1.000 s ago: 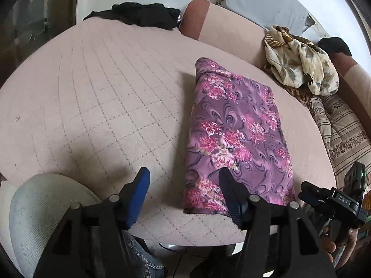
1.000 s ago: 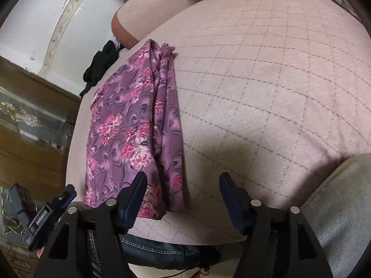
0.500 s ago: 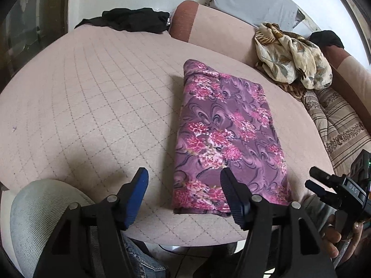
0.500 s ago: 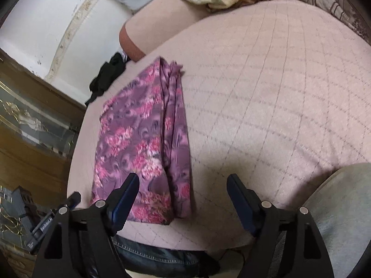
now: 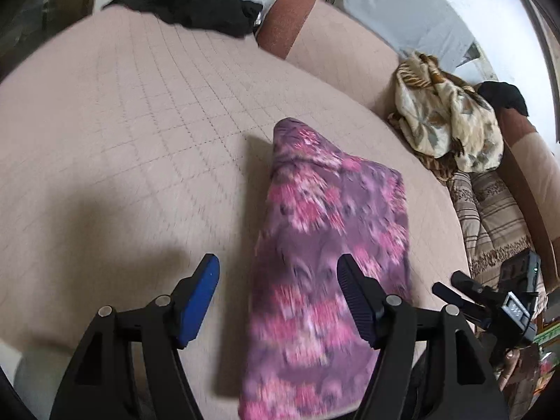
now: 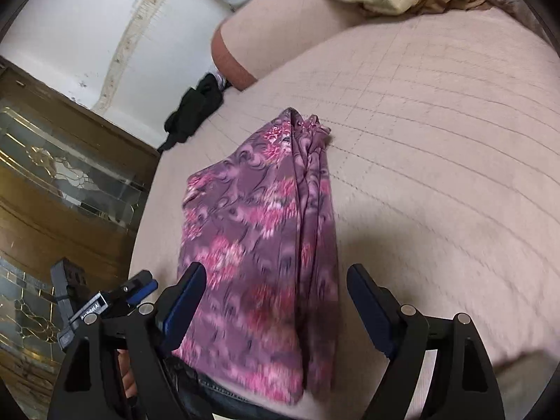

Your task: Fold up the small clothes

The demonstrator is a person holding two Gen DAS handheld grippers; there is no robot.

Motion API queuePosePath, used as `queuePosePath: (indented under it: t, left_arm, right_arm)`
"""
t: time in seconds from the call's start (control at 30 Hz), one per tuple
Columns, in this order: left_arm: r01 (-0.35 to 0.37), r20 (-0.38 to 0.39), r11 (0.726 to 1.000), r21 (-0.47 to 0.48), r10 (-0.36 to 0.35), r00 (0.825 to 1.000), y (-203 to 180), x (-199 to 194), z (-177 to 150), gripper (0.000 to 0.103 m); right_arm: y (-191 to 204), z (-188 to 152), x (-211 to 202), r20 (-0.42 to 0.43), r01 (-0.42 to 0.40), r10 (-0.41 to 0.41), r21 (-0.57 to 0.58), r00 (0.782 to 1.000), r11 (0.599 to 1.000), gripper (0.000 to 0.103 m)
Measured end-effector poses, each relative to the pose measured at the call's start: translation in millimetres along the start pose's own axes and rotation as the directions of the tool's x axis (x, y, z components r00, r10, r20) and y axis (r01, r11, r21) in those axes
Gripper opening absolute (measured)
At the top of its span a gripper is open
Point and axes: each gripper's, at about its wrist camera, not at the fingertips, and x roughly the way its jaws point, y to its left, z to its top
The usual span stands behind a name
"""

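Purple cloth [image 5: 332, 245] pink floral; pale pink quilt [image 5: 140, 122] diamond-stitched; black garment [image 5: 196, 7]; cream floral scarf [image 5: 451, 126].

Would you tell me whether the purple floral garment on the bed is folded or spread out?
Folded. The purple floral garment lies as a narrow rectangle on the quilted bed cover, with stacked layer edges along its right side.

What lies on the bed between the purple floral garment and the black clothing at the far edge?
Nothing: between the purple floral garment and the black clothing, the left wrist view shows only bare quilted cover.
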Motion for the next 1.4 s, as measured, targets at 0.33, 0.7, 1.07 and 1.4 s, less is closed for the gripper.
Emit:
queuePosePath:
  t: [0.33,0.7,1.07,1.4]
  left_arm:
    - [0.080,-0.096,0.997,-0.022,-0.082,0.992,9.8,61.1,22.8,0.069]
    - [0.079,-0.060,0.997,0.021,-0.078,0.995,3.0,53.2,22.5,0.069]
    - [0.106,-0.013,0.994,0.002,-0.106,0.994,3.3,59.0,80.4,0.072]
    - [0.203,0.135,0.976,0.078,-0.212,0.968,-1.9,48.1,88.1,0.017]
  right_arm:
    - [-4.6,18.7,82.7,-0.105,0.037,-0.043,-0.060,0.994,0.997,0.015]
    - [-0.8,12.4,71.5,-0.025,0.093,-0.096,-0.107,0.995,0.990,0.010]
    - [9.5,76.5,60.6,0.003,0.001,0.000,-0.092,1.000,0.996,0.052]
    - [-7.8,92.5,102.1,-0.016,-0.023,0.023,-0.017,1.000,1.000,0.008]
